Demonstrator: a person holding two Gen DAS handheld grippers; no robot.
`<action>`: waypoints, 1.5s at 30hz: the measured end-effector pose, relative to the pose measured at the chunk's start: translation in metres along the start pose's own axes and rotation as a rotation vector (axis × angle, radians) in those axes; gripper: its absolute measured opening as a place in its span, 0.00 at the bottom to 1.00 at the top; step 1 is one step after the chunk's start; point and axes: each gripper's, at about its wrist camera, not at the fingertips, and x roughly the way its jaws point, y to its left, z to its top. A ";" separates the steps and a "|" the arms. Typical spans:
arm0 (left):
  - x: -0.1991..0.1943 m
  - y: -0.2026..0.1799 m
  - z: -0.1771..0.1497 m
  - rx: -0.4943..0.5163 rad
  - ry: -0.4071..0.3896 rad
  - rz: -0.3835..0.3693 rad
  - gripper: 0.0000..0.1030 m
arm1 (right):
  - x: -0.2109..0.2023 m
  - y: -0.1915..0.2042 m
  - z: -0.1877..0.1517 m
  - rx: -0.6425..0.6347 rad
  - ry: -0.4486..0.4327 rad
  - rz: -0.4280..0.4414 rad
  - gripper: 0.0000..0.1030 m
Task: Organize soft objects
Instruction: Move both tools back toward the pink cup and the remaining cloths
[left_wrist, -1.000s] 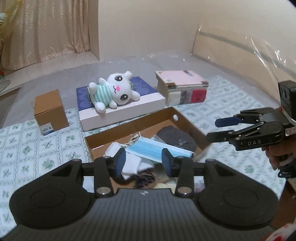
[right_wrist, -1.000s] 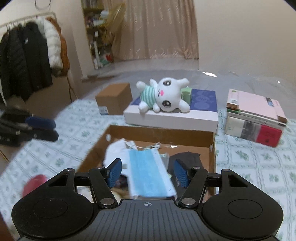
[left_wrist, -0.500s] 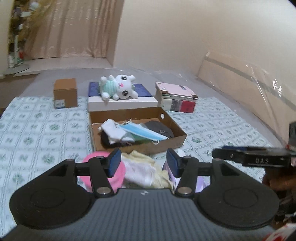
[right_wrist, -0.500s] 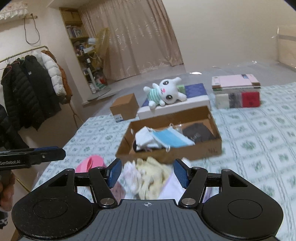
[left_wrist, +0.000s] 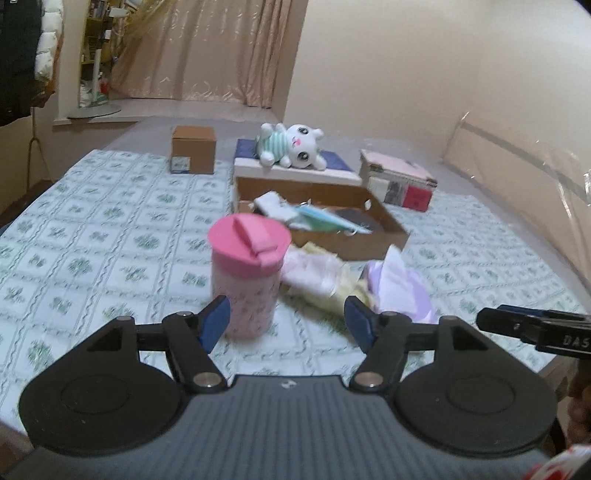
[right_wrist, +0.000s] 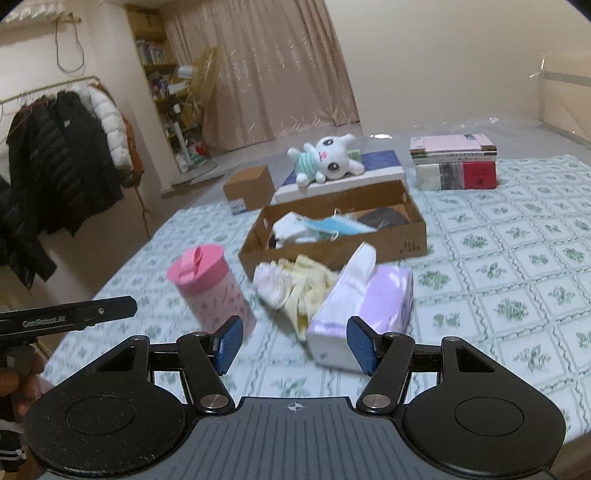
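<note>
Both grippers hung above the near edge of the bed, holding nothing. The left gripper had its jaws wide apart, the pink cup standing just past its left pad. The right gripper was also spread wide, with the tissue pack ahead of its right pad. The yellow cloth lay between cup and tissues, touching the tissues, in front of the box holding a mask.
</note>
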 end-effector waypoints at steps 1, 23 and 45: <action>0.000 0.001 -0.003 0.001 0.001 0.009 0.63 | 0.000 0.001 -0.003 -0.004 0.007 -0.002 0.60; 0.013 -0.002 -0.025 0.023 0.048 0.045 0.63 | 0.008 -0.002 -0.020 0.019 0.058 -0.020 0.60; 0.036 -0.013 -0.011 0.271 0.058 -0.017 0.63 | 0.028 -0.008 -0.014 -0.059 0.114 -0.024 0.60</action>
